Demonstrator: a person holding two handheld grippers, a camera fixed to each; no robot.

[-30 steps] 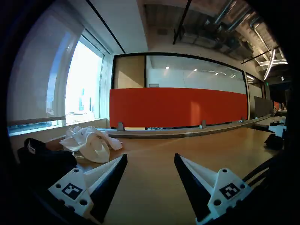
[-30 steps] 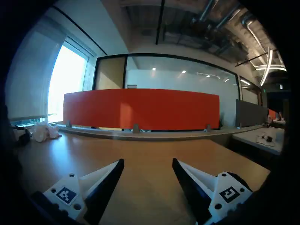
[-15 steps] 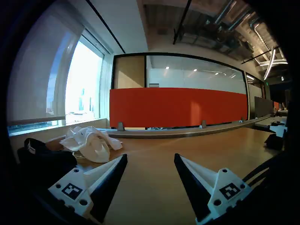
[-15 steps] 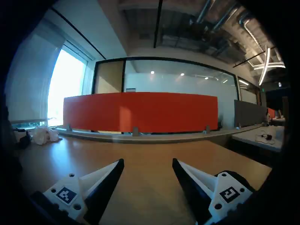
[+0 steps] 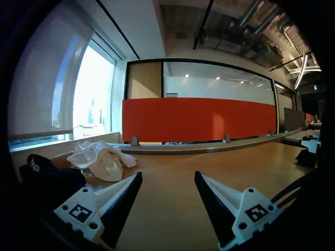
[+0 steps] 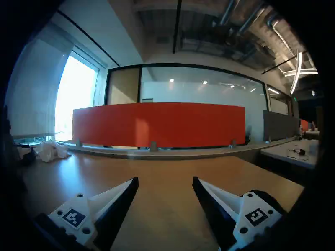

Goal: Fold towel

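Observation:
A crumpled white towel [image 5: 101, 158] lies in a heap on the wooden table [image 5: 176, 196], ahead and to the left of my left gripper [image 5: 167, 179]. That gripper sits low over the table, open, with nothing between its fingers. In the right gripper view the same towel [image 6: 51, 150] is small and far off at the left. My right gripper [image 6: 164, 183] is also low over the table [image 6: 167, 184], open and holding nothing.
A dark bundle [image 5: 48, 178] lies at the near left beside the towel. An orange divider panel [image 5: 197, 119] runs along the table's far edge. A window [image 5: 90, 100] stands at the left. Another desk with small items [image 6: 295, 154] is at the right.
The left gripper view has not changed. The right gripper view has shifted a little, tilting and turning slightly; both grippers stay open.

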